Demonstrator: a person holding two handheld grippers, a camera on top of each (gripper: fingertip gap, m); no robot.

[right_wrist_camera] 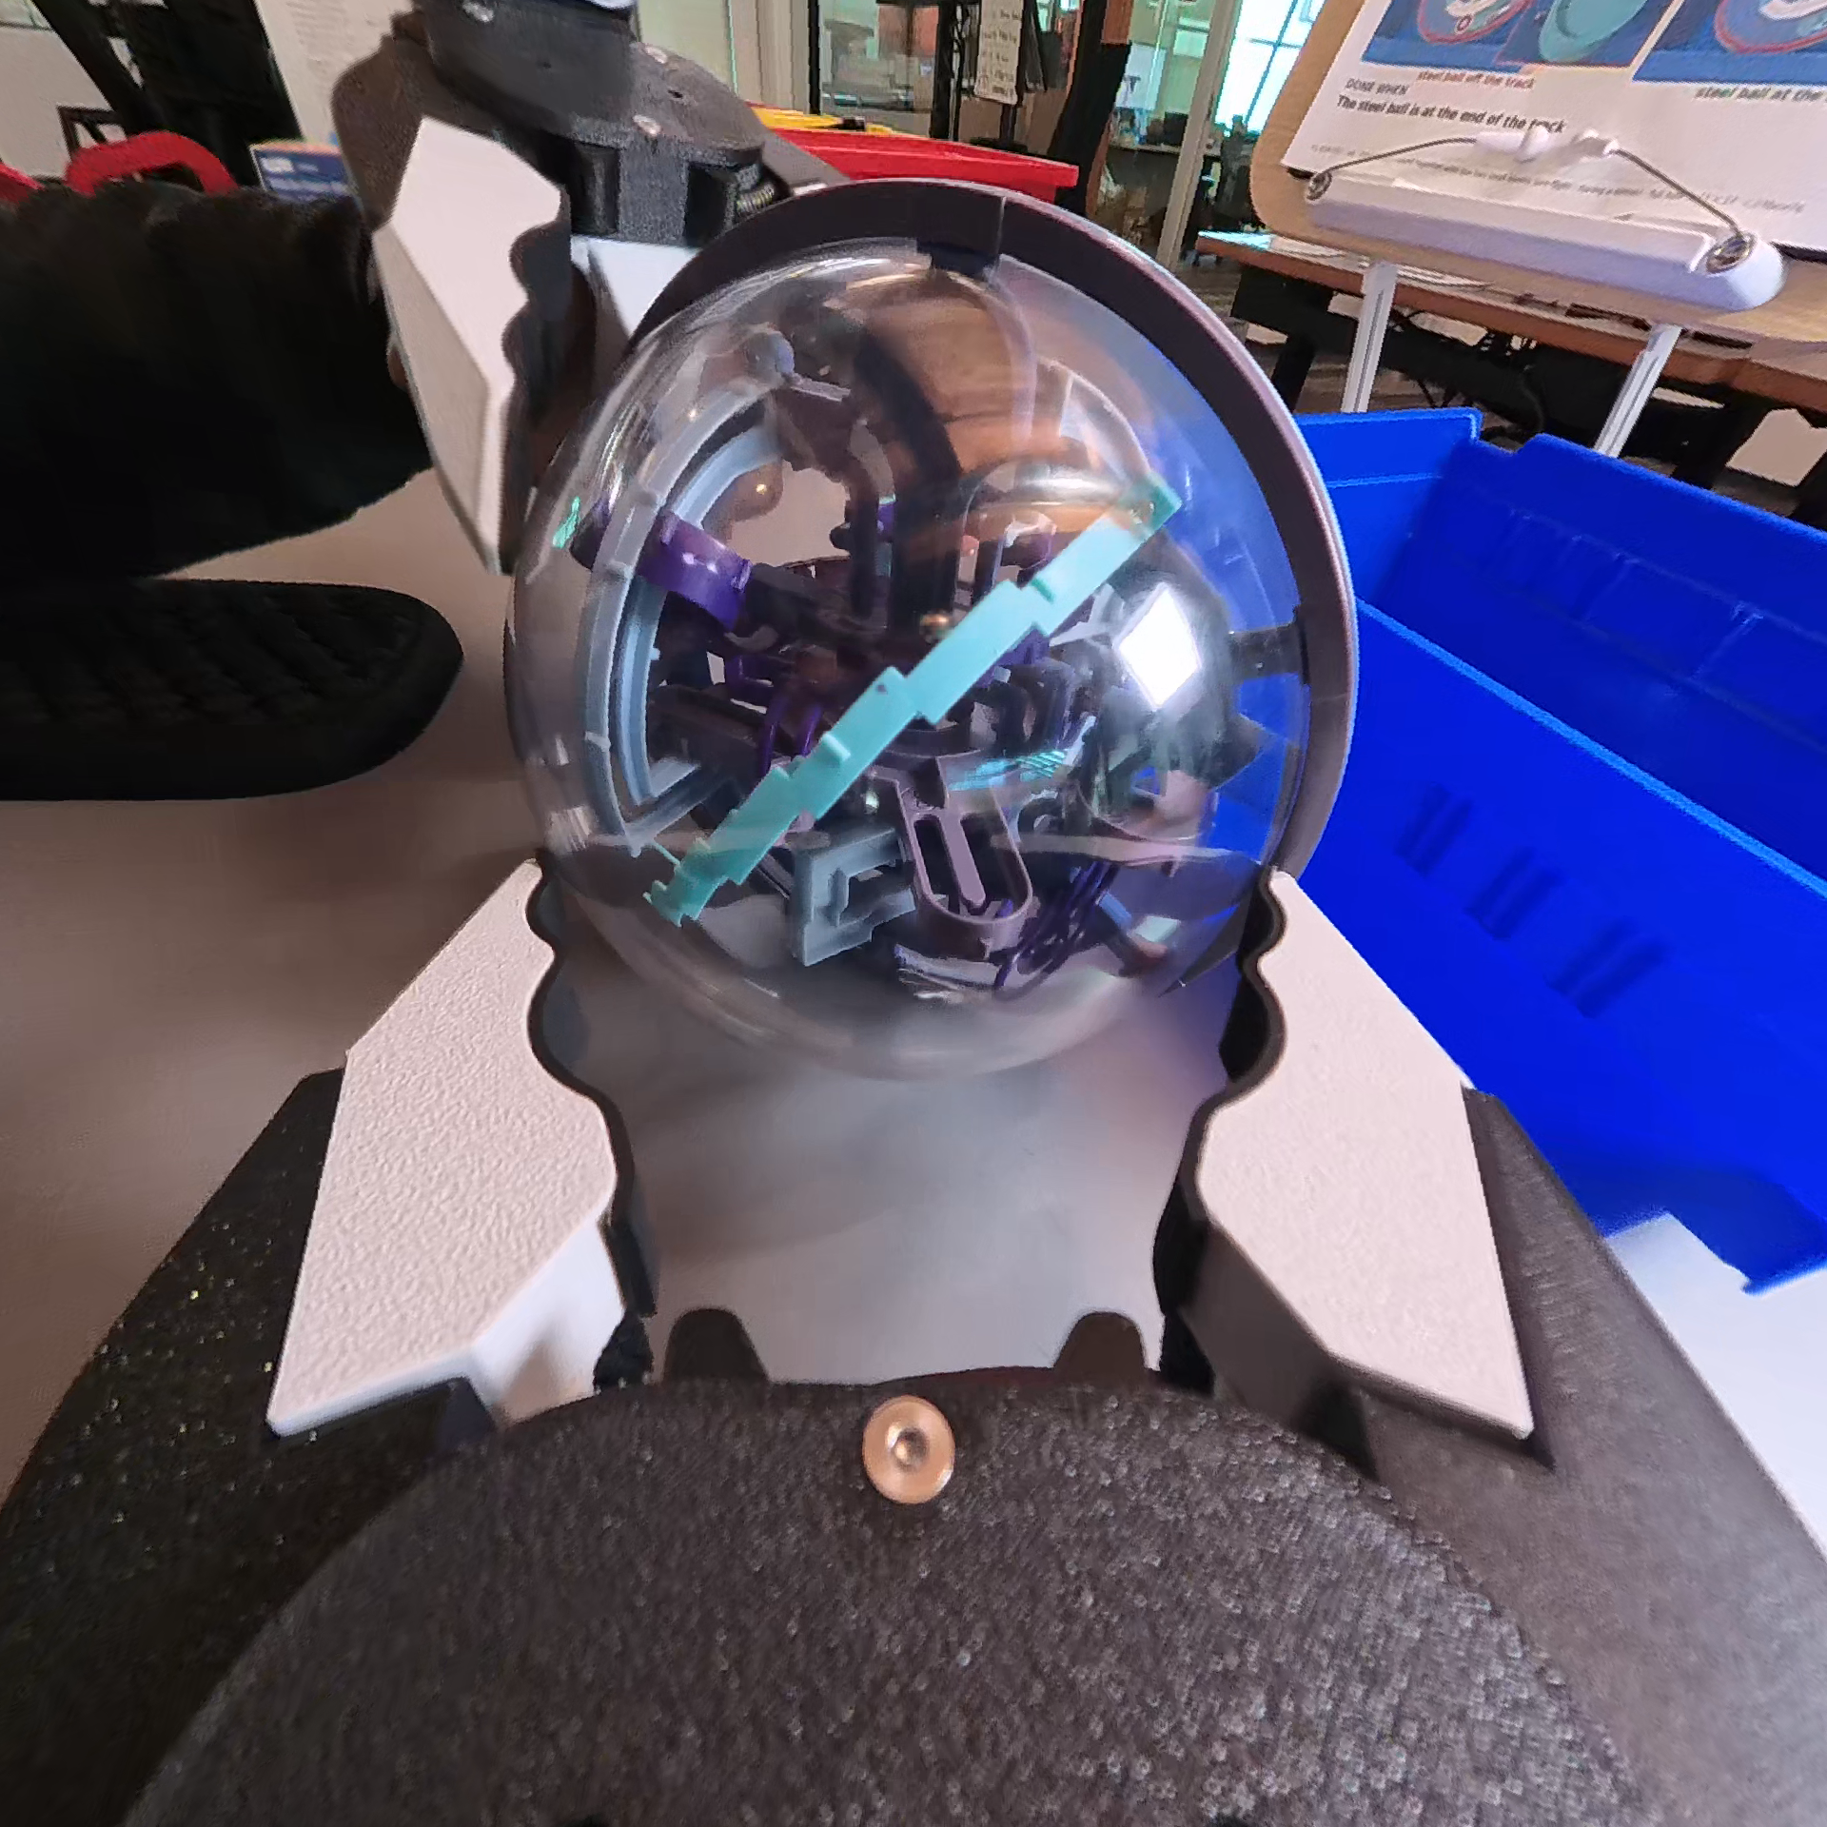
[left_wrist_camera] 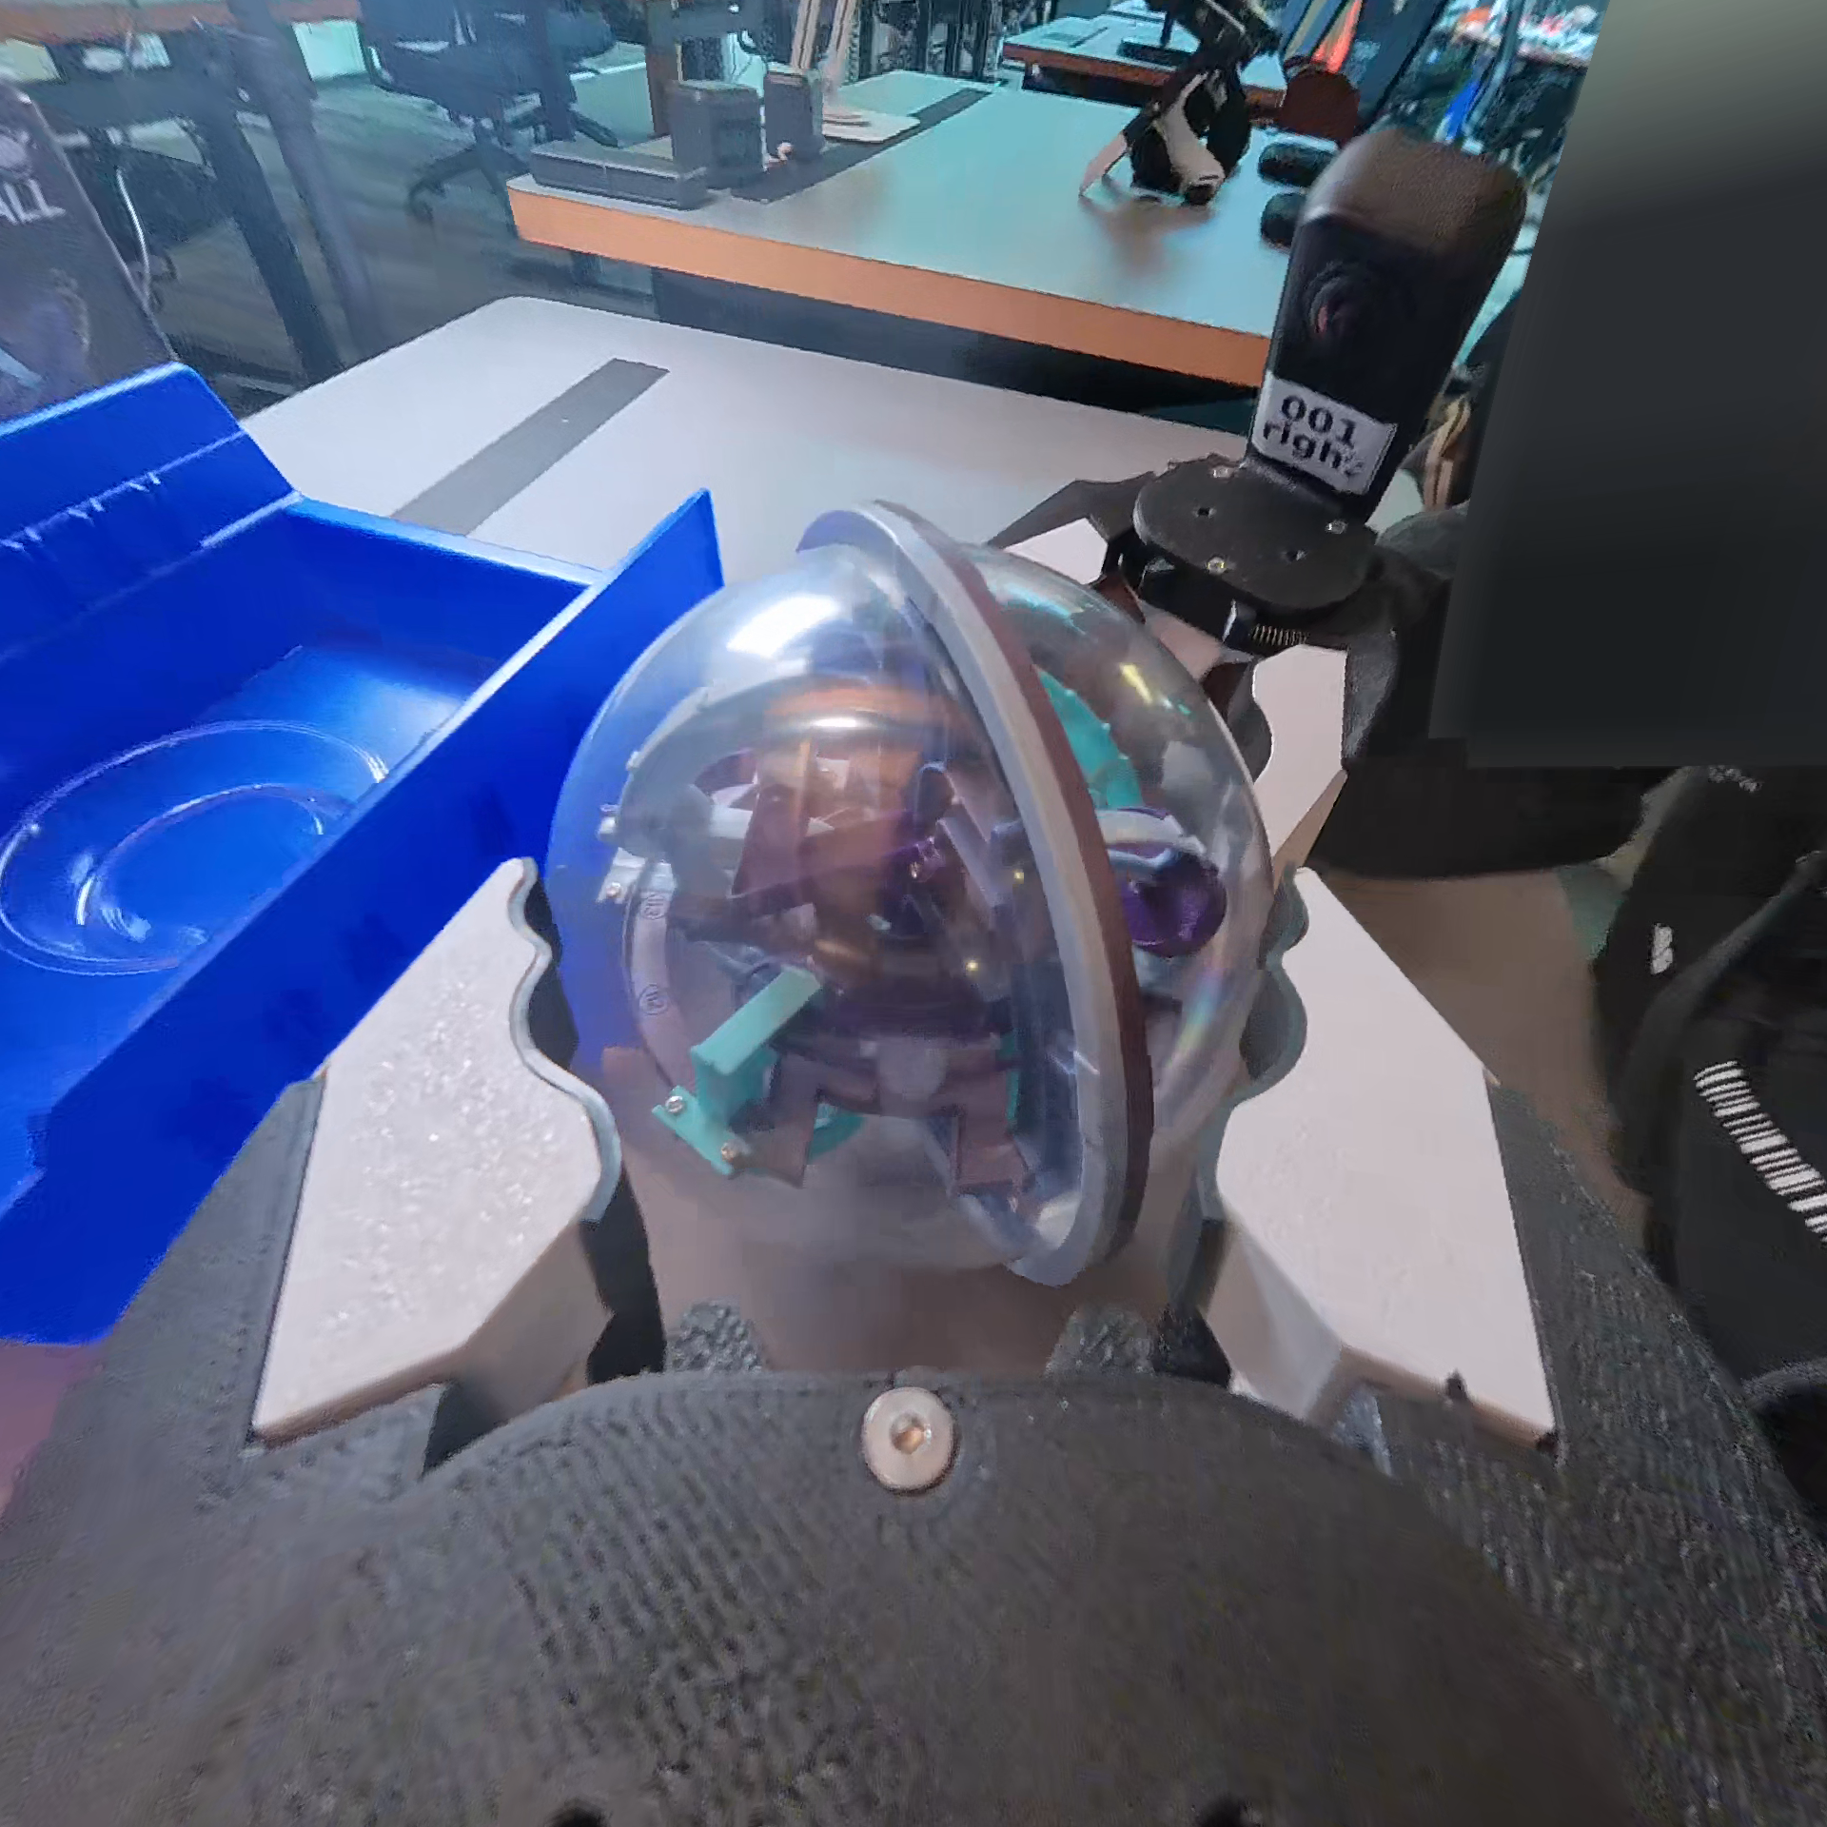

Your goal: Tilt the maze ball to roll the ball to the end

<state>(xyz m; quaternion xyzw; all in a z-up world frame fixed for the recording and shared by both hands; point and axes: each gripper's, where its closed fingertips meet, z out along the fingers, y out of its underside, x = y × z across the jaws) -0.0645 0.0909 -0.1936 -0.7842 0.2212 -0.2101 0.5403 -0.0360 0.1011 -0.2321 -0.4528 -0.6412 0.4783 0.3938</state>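
2 sets of tongs grip 1 clear maze ball from opposite sides above the pale tabletop. Just beside the ball lies the blue bin, with a clear dish on its floor. The left tongs are spread wide, their white fingers pressed against the sphere's lower flanks, the grey seam ring running tilted between them. The right tongs are likewise spread wide around the ball, cradling its lower half, a teal track slanting across the inside. The small steel ball cannot be picked out among the purple and grey tracks.
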